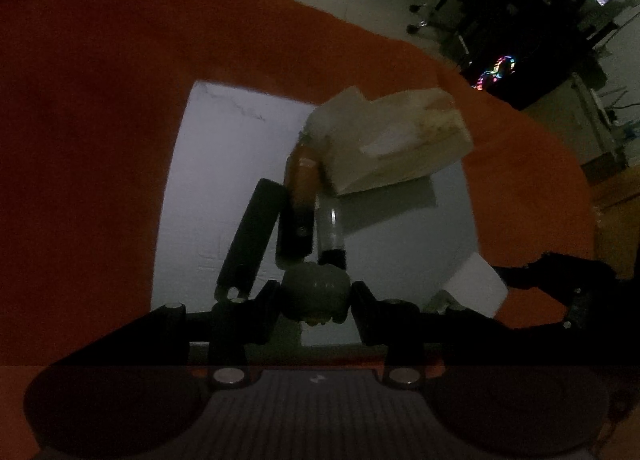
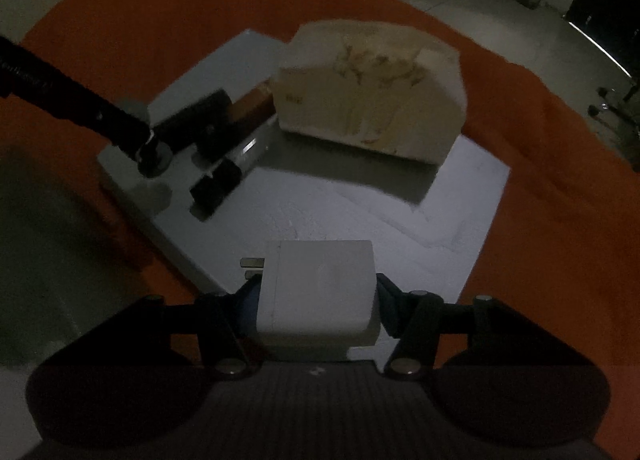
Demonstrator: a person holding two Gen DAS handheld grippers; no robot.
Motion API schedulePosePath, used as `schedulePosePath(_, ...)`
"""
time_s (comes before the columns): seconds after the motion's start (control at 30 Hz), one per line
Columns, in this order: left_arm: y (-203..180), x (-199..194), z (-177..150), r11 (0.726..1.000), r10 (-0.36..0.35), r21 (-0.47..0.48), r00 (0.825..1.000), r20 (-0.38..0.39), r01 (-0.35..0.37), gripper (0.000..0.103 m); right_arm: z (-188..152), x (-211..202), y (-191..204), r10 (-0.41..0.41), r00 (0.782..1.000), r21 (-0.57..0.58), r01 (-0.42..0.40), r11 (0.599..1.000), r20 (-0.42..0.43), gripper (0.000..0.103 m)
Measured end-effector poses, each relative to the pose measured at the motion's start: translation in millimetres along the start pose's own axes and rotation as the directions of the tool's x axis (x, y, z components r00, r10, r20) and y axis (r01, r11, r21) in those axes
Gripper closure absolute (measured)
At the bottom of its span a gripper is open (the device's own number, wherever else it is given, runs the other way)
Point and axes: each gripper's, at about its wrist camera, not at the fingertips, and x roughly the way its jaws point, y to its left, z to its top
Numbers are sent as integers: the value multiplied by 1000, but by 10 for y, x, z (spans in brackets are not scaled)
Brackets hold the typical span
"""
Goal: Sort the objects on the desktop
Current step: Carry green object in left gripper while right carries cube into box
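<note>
One white, boxy charger [image 2: 318, 296] with two metal prongs at its nine o'clock sits clamped in the right gripper [image 2: 318, 300]. The left gripper [image 1: 314, 296] pinches one small grey round ornament [image 1: 314, 294]. At twelve o'clock lie one tissue box [image 2: 372, 96], three dark sticks [image 1: 248, 236] and one white board [image 2: 360, 212] on orange cloth [image 1: 100, 100].

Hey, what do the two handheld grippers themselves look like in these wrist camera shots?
Both look alike. The left gripper and right gripper have black angular fingers on black linkage bars with round silver bolt heads, above a dark grey ribbed body with a small pale mark. The right gripper's pads look bluish. No sleeves or cables show.
</note>
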Motion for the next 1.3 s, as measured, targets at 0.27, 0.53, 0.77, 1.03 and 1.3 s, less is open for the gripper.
schedulePosePath(0.27,-91,-421,-221,999,-36,42,999,33,34,70,-27,-416,119,4,999,40,-6,999,50,43)
schedulePosePath(0.53,-156,-828,-702,992,-60,116,998,22,57,70,-201,-1084,516,36,989,15,-39,999,143,43)
schedulePosePath(0.77,-232,-1125,-1115,979,-96,180,995,5,94,70,-524,-1409,1056,111,983,-68,-102,993,146,43)
schedulePosePath(1.03,-187,-1219,-1533,975,-78,208,997,-19,80,70,-973,-1083,1529,211,978,-97,-209,973,4,43)
schedulePosePath(1.3,-24,-852,-1912,971,65,233,996,-66,-48,70,-1291,-466,1787,196,973,-242,-220,945,-120,43)
